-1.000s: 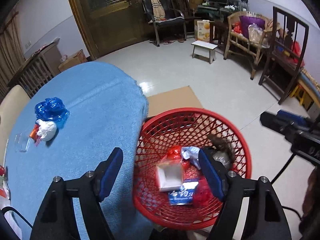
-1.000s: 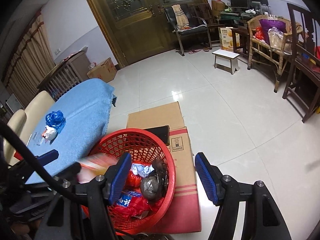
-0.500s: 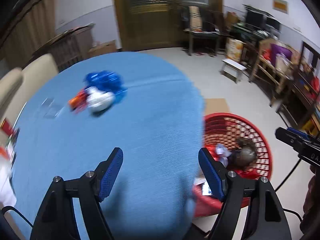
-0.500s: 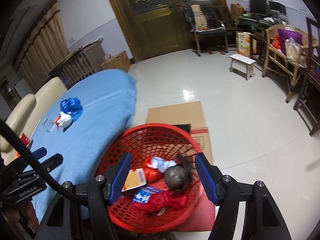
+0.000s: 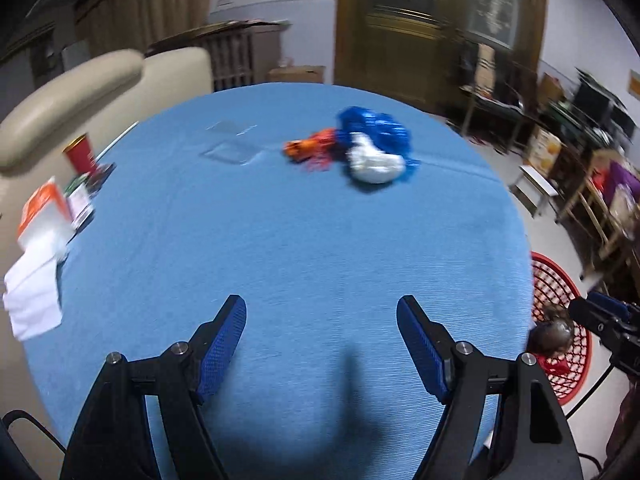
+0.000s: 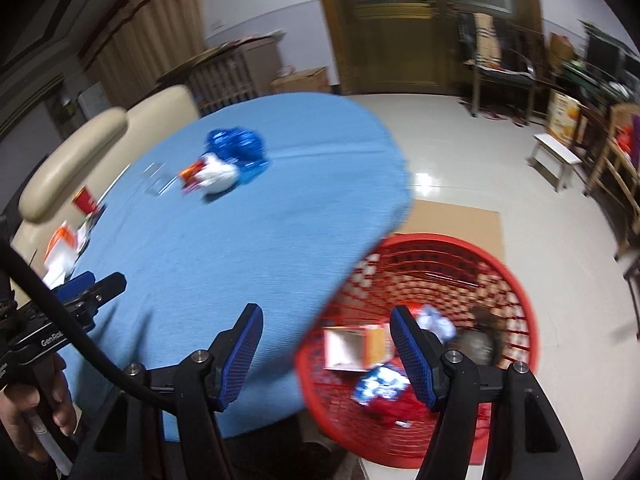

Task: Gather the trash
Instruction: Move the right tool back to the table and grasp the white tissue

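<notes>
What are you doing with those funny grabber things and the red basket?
A person is tidying up trash, holding a grabber in each hand. The left gripper and the right gripper are both open and empty. The red basket on the floor already has boxes and wrappers in it. On the blue tablecloth there is still a little pile to collect: a blue bag, a white wad and an orange wrapper.

Your right gripper [image 6: 326, 326] jaws apart and empty, straddling blue worktop [image 6: 248, 248] edge, red basket [image 6: 516, 280] of trash below, blue bag [image 6: 236, 148] farther off.
</notes>
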The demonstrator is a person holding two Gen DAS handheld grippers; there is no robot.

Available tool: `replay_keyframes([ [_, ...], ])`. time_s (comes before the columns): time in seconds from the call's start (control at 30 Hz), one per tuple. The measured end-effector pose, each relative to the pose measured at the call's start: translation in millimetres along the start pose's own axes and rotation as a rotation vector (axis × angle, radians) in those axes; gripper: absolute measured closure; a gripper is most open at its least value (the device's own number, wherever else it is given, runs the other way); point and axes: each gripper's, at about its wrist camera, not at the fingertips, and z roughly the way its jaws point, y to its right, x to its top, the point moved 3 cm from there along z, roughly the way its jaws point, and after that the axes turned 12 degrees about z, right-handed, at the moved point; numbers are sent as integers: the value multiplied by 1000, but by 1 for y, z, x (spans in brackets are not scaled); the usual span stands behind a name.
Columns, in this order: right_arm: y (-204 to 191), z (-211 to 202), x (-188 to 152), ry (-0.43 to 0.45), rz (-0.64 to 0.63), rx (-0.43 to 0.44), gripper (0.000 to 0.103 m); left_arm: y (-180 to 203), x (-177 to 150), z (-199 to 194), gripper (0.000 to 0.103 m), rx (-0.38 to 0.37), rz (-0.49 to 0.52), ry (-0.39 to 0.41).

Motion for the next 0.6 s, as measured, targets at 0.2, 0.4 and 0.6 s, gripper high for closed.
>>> replay_keyframes([
  [0.2,-49,20,-6,-35,-79,31,33,-36,-15,2,25,26,-79,-9],
  [0.4,-87,34,-6,-47,-147,48,33,-64,-25,4,25,42,-152,-15],
  [0.6,-116,50,18,-28,-173,68,33,-81,-30,7,25,49,-196,-14],
])
